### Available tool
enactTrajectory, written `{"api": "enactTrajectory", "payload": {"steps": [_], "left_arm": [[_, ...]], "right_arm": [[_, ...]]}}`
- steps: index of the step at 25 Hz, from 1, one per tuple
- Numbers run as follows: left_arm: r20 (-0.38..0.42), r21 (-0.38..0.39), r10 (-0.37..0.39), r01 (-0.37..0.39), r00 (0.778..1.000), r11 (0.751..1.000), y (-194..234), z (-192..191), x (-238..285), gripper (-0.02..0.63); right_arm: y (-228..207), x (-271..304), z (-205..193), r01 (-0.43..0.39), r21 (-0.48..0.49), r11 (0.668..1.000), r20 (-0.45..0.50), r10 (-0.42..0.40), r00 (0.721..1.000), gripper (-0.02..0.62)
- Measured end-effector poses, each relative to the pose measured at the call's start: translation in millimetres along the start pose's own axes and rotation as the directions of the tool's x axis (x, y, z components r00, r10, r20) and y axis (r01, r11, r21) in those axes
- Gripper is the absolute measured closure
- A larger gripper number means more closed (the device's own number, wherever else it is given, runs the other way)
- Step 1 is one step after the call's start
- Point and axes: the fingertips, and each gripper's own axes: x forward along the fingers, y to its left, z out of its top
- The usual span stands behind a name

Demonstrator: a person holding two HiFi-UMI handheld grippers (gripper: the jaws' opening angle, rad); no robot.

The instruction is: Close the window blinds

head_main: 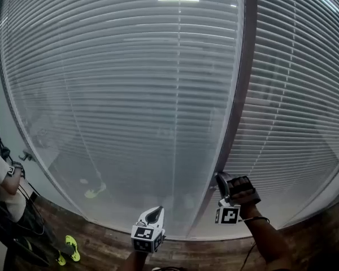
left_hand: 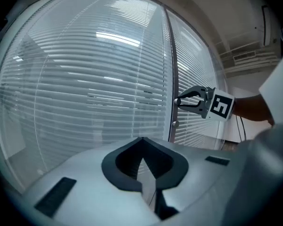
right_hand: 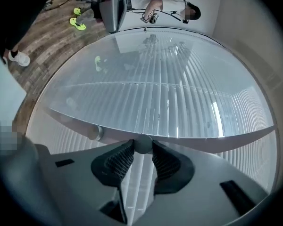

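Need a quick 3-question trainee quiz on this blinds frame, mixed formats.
1. True or false: the left gripper is holding something between its jaws.
2. What sits between the right gripper's jaws? A) a cord B) a round knob C) nothing
3. Fill in: the slats of the blinds run ____.
Key: 1 false; 2 B; 3 horizontally.

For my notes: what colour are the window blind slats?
White; the horizontal blind slats show best in the head view.
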Motion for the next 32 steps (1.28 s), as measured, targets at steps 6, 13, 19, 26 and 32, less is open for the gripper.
{"api": "enactTrajectory", "payload": {"steps": [6,13,19,26,32], "left_arm": [[0.005,0.003,-0.010,0.010,1.000,1.000,-3.1,-4.1,2.2,0.606],[0.005,0.022,-0.018,0.018,1.000,1.000,-12.2,-4.5,0.6,0.606],[0.010,0.043,-0.025,0.024,1.000,0.999,-19.1,-1.3,0.2,0.606],[0.020,0.022,-0.010,0.010,1.000,1.000,-27.7,7.0,-4.3,0.606],[0.006,0.020,0.024,-0.024,1.000,0.999,-35.1,11.0,-2.7,0.606]], "right_arm": [[0.3,1.1,0.1,0.012,0.032,0.999,-0.008,-0.012,1.000,0.469],[1.5,-6.4,5.8,0.024,0.115,0.993,0.029,-0.027,0.999,0.469],[-16.3,-29.8,12.0,0.013,0.442,0.897,0.069,-0.049,0.996,0.469],[-38.7,-53.3,6.2,0.028,0.720,0.693,0.091,-0.134,0.987,0.561],[-40.6,-68.9,-19.2,0.022,0.852,0.524,0.064,-0.146,0.987,0.592]]}}
